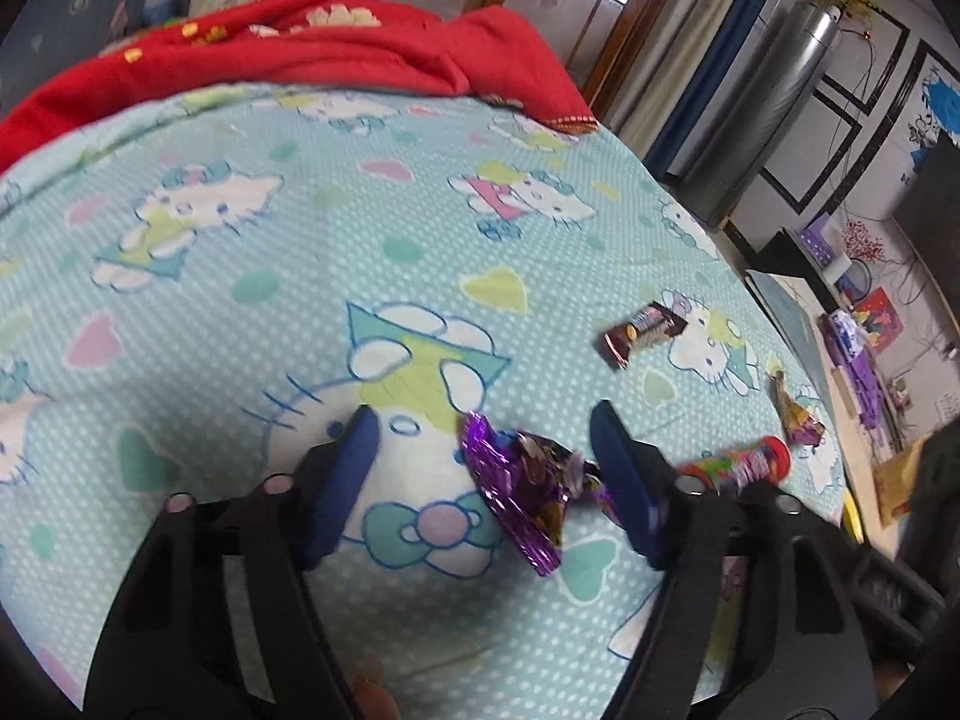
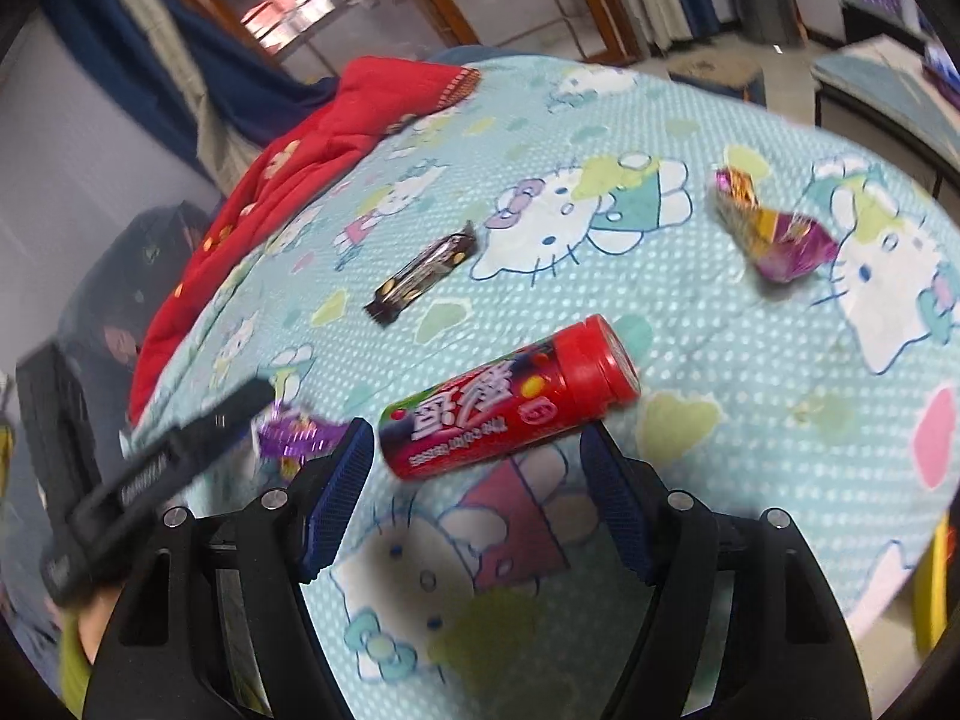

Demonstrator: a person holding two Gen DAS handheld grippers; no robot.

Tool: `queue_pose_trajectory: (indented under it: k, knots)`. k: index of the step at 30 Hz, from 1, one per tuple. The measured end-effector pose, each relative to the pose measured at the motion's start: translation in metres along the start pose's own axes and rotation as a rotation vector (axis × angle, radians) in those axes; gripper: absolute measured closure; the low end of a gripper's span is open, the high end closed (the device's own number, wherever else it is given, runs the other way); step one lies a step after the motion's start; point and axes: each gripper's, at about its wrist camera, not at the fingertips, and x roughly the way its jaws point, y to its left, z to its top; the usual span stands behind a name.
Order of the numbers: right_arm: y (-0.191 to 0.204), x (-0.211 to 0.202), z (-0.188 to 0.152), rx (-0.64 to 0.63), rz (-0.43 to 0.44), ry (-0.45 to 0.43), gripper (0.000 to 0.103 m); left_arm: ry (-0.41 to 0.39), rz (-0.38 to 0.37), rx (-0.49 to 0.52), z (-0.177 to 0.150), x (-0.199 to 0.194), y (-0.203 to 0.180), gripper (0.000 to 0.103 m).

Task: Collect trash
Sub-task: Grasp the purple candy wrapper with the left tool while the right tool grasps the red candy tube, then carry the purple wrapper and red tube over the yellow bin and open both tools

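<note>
Trash lies on a bed with a light-blue cartoon-cat sheet. My left gripper is open, and a crumpled purple foil wrapper lies between its fingers, nearer the right one. My right gripper is open, and a red candy tube lies on its side just ahead of the fingertips. The tube also shows in the left wrist view. A brown candy-bar wrapper and a purple-and-gold wrapper lie farther out. The left gripper shows at the right view's left edge.
A red quilt is bunched at the head of the bed. The bed's edge falls away on the right of the left wrist view, with a cluttered desk and a silver cylinder beyond it.
</note>
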Motion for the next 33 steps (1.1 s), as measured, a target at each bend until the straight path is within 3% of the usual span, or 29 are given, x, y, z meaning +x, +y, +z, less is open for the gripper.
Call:
queue_pose_trajectory:
  k: [8, 12, 14, 18, 25, 33]
  knots:
    - [-0.008, 0.015, 0.022, 0.077, 0.021, -0.024, 0.035, 0.024, -0.053, -0.005, -0.008, 0.007, -0.007, 0.069]
    - [-0.01, 0.02, 0.027, 0.072, 0.013, -0.037, 0.045, 0.025, -0.063, 0.003, -0.008, 0.009, -0.01, 0.074]
    - [-0.011, 0.021, 0.026, 0.052, 0.007, -0.041, 0.058, 0.026, -0.063, 0.007, -0.009, 0.009, -0.011, 0.075]
    - [-0.019, 0.017, 0.024, 0.042, 0.042, -0.041, 0.06, 0.03, -0.069, 0.026, -0.009, 0.01, -0.015, 0.086]
    - [-0.023, -0.001, 0.016, 0.014, 0.071, -0.059, 0.065, 0.027, -0.078, 0.074, -0.011, 0.01, -0.024, 0.09]
    - [-0.016, -0.036, 0.009, -0.121, -0.003, -0.141, 0.069, -0.011, -0.121, 0.157, -0.017, -0.002, -0.049, 0.092]
